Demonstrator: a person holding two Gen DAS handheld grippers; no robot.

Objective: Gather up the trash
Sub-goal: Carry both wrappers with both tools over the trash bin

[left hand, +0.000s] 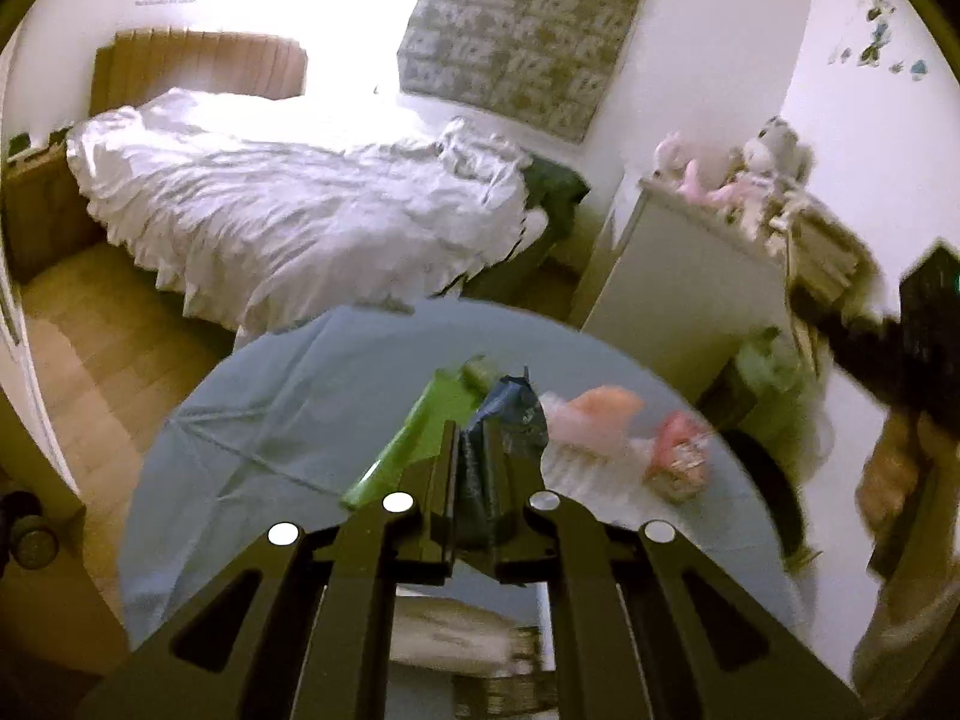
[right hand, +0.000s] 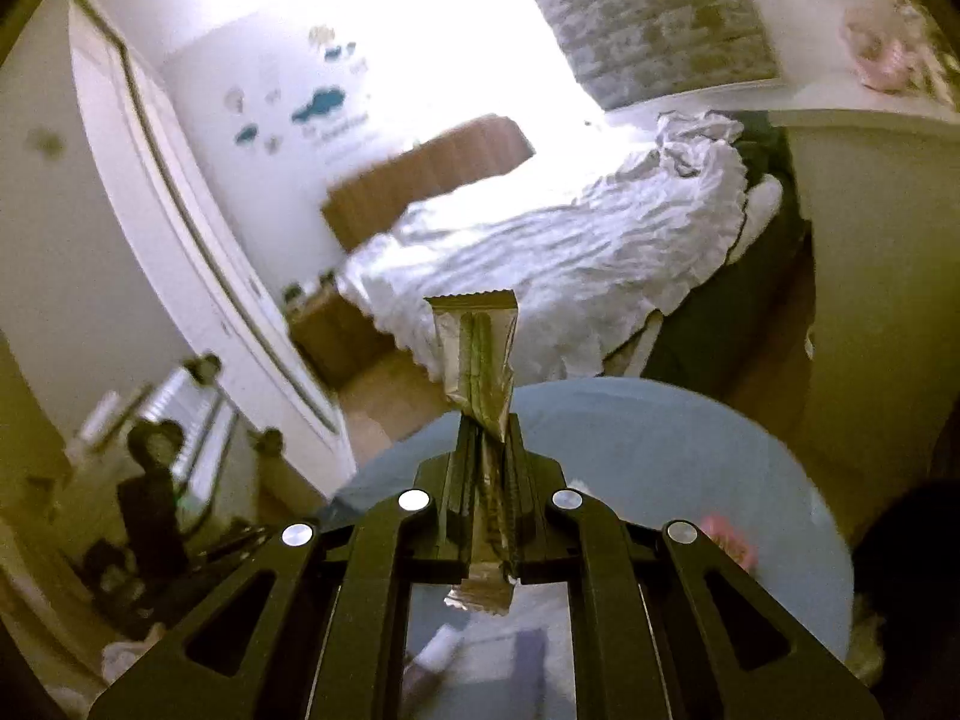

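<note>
My left gripper [left hand: 474,429] is shut on a dark blue crumpled plastic wrapper [left hand: 510,411] above the round table with a light blue cloth [left hand: 270,420]. On the table lie a green wrapper [left hand: 408,444], a pale orange and white wrapper [left hand: 591,414] and a pink packet [left hand: 678,456]. My right gripper [right hand: 486,420] is shut on a silvery snack-bar wrapper [right hand: 477,348] that sticks up past the fingertips, held above the near edge of the same table [right hand: 660,450]. A pink packet [right hand: 729,540] lies on the table at the right.
A bed with a rumpled white duvet [left hand: 300,204] stands beyond the table. A white cabinet [left hand: 678,276] with plush toys [left hand: 732,174] stands at the right. Wooden floor [left hand: 90,354] lies at the left. A white door [right hand: 198,252] stands at the left in the right wrist view.
</note>
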